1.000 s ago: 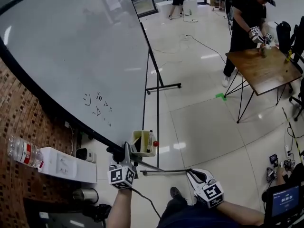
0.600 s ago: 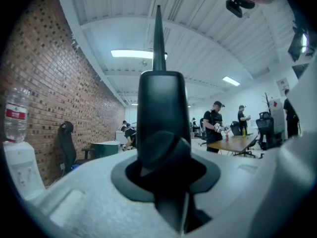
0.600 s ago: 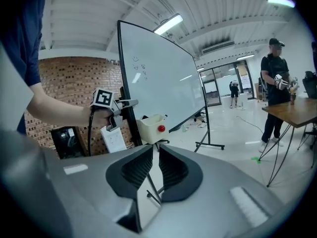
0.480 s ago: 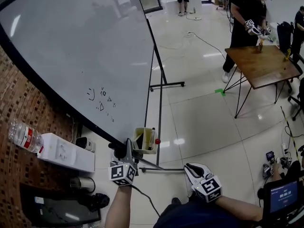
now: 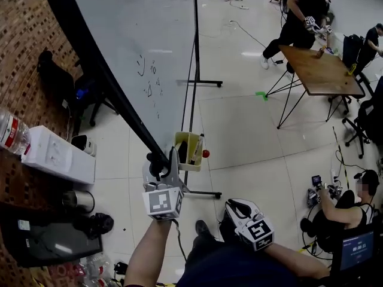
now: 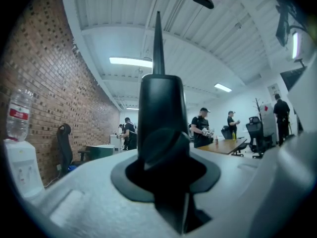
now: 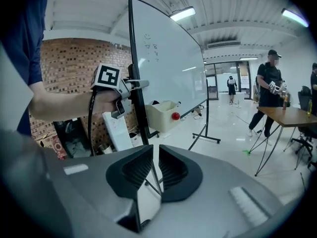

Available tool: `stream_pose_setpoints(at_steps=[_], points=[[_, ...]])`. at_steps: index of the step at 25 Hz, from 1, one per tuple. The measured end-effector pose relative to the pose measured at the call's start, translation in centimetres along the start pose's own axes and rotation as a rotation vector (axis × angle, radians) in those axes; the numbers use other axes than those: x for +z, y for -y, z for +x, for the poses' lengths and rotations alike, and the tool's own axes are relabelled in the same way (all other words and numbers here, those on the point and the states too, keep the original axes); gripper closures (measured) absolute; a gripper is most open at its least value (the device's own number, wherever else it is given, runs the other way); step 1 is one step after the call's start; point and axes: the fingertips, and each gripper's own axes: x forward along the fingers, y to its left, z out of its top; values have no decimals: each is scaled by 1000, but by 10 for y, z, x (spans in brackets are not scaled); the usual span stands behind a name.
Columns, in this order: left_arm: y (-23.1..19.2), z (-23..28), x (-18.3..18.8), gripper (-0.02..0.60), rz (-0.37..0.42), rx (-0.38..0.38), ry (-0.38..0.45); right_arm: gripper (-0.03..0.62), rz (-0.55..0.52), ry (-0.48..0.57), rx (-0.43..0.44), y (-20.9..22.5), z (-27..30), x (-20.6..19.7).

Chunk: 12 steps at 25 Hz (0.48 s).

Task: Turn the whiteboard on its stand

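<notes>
The whiteboard (image 5: 149, 46) stands on its black stand (image 5: 192, 82), its face steeply angled in the head view, with small scribbles (image 5: 148, 76) on it. My left gripper (image 5: 163, 167) is shut on the board's black frame (image 5: 119, 103) at the lower corner, beside a cream pen tray (image 5: 187, 151) with a red ball (image 5: 205, 153). In the left gripper view the frame (image 6: 158, 98) fills the gap of that gripper (image 6: 161, 155). My right gripper (image 5: 234, 207) hangs low near my body, apart from the board, its jaws (image 7: 155, 157) almost together and empty. From there the whiteboard (image 7: 168, 58) and left gripper (image 7: 132, 86) show.
A wooden table (image 5: 323, 70) with a person (image 5: 302, 11) working at it stands at the back right. Another person (image 5: 350, 205) sits low on the right. A water bottle (image 5: 9, 133) and white box (image 5: 57, 157) stand by the brick wall; a black chair (image 5: 57, 76) is behind the board.
The board has swung round: its face was broad to the head view and now stands steeply angled. My left gripper stayed on the frame corner and moved with it. The right gripper barely moved.
</notes>
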Motion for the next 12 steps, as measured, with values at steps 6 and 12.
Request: stream_pose_setpoints(at_steps=[6,12], points=[[7,-35,-1,446,-7,-8,2,554,12,35,-44,-6,-20,2],[7,-68,1,448,-9,-25,29,554,42,77,-32,-18,-51,-12]])
